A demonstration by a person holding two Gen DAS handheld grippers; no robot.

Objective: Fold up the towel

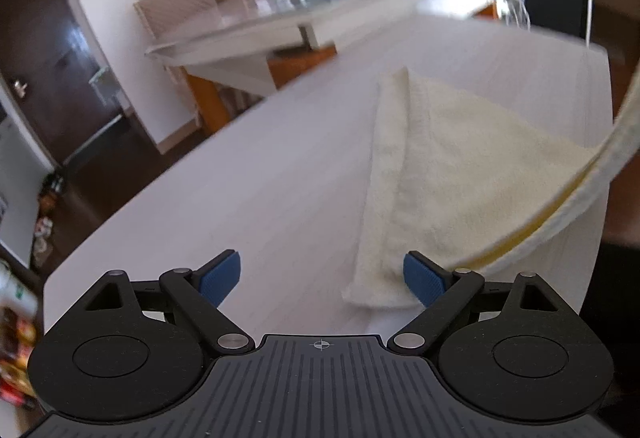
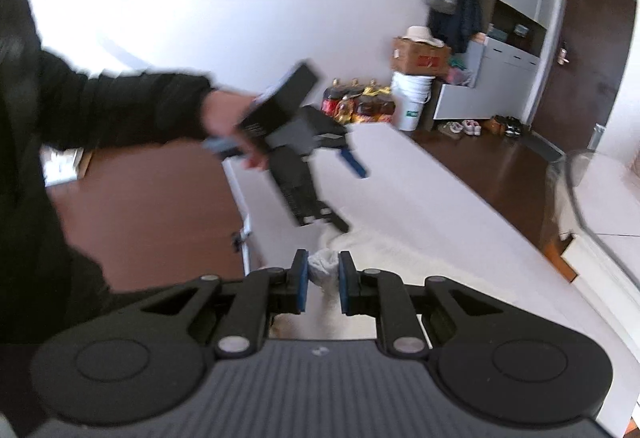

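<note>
i am looking at a white table (image 1: 280, 174) with faint lengthwise lines like a pale wood grain. its top runs away from me toward a far edge, with dark brown floor (image 1: 120, 174) beyond its left side. one thing lies directly on it: a cream towel (image 1: 448, 174), on the right half of the top. the towel is folded into a rough triangle, its point toward the far end and a doubled strip along its left side. in the right wrist view, the same table (image 2: 420, 190) shows a rounded far corner.
</note>
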